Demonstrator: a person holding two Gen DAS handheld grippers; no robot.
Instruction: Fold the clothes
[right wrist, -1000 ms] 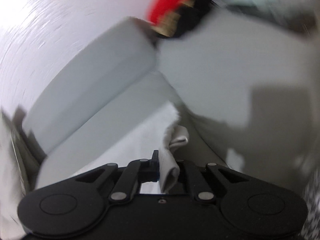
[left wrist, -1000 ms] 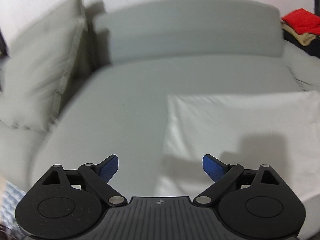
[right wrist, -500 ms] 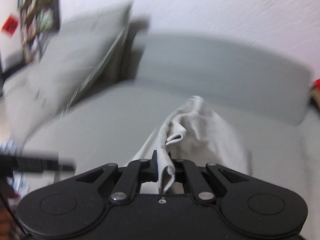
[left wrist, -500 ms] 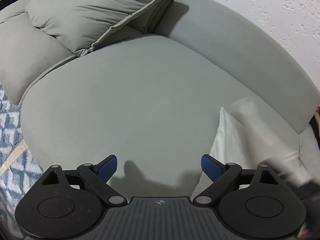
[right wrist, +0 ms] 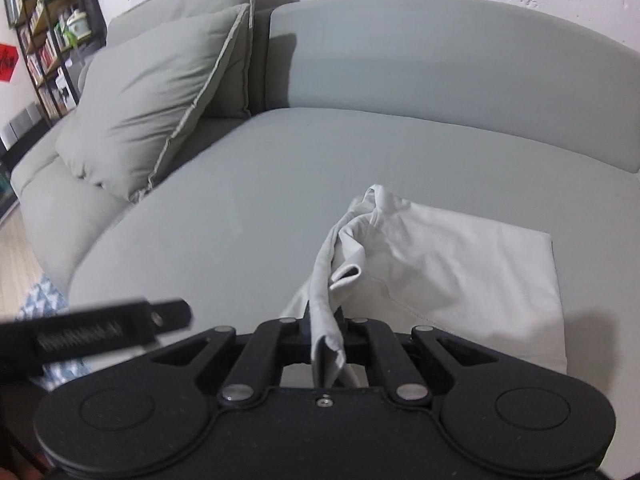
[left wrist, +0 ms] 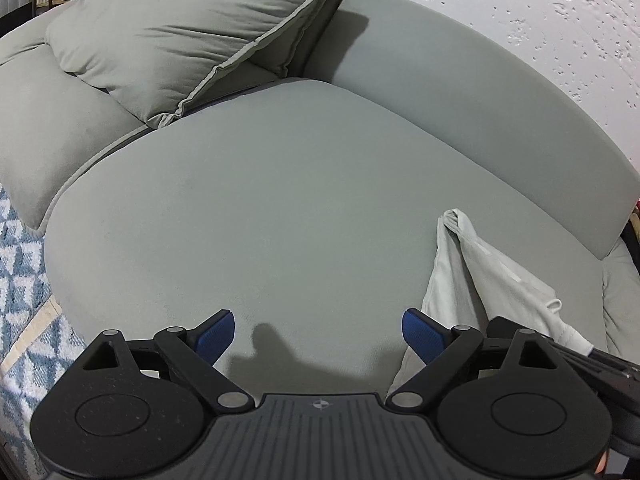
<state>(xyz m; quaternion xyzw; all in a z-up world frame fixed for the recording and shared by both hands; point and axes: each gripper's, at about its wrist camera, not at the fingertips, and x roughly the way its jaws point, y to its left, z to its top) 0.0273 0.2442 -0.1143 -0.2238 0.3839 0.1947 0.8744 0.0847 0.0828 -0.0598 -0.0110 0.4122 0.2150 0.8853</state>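
Jaws of the right gripper (right wrist: 326, 330) are clamped on a bunched edge of one white garment (right wrist: 452, 264), lifting that edge while the rest lies flat on the grey sofa seat (right wrist: 248, 200). The left gripper (left wrist: 318, 334) hovers over bare seat with its blue-padded jaws spread wide and nothing between them. Compared with half a second ago, the right view has sharpened from motion blur, and the garment now shows more fully beside the left gripper, drawn up into a peak (left wrist: 452, 216). The pinched fabric hides the right fingertips, and the garment's near edge is cut off behind the gripper body. A dark blurred bar (right wrist: 92, 334) at lower left is probably the other gripper. One loose cushion (right wrist: 152, 104) leans at the sofa's back, and one patterned blue rug (left wrist: 24, 280) lies beside the sofa.
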